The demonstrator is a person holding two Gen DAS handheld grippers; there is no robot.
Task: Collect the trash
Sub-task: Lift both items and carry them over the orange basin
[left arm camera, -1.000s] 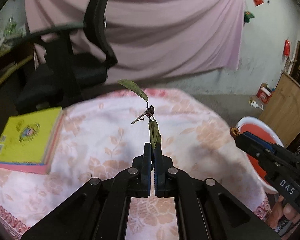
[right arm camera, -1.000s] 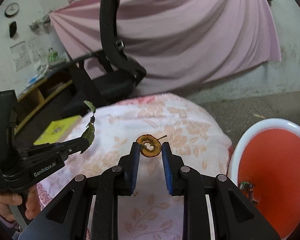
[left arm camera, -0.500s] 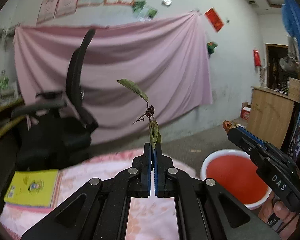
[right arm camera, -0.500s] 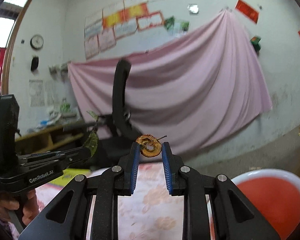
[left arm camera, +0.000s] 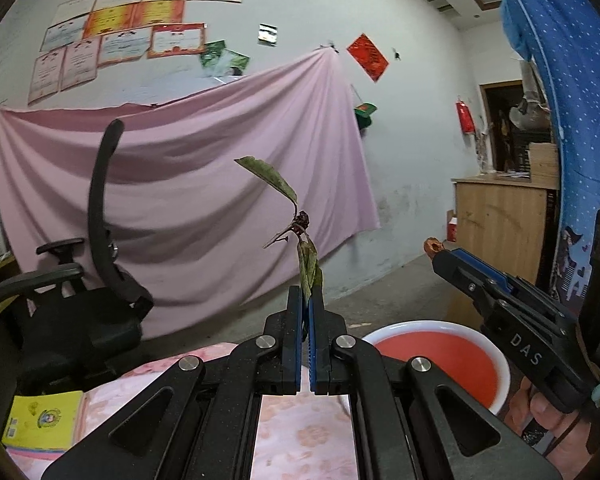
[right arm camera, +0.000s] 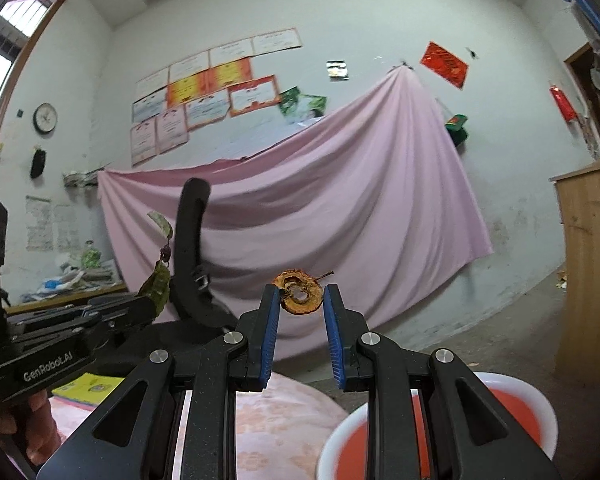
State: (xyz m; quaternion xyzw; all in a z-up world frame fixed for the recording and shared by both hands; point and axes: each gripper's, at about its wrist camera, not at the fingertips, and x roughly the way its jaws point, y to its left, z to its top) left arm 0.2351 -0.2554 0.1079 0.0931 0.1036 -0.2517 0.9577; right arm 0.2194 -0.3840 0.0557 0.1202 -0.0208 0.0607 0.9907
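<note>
With our left gripper pinching only the lowest leaf of a withered leafy twig and our right gripper clamped on a dried brown fruit slice, both held clear of the red white-rimmed plastic basin, either could slip out and miss it.

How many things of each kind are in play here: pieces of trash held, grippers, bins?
Trash pieces held: 2, the leafy twig and the dried fruit slice
Grippers: 2, the left gripper shut on the twig, the right gripper shut on the slice
Bins: 1, the red bin
Total: 5
</note>
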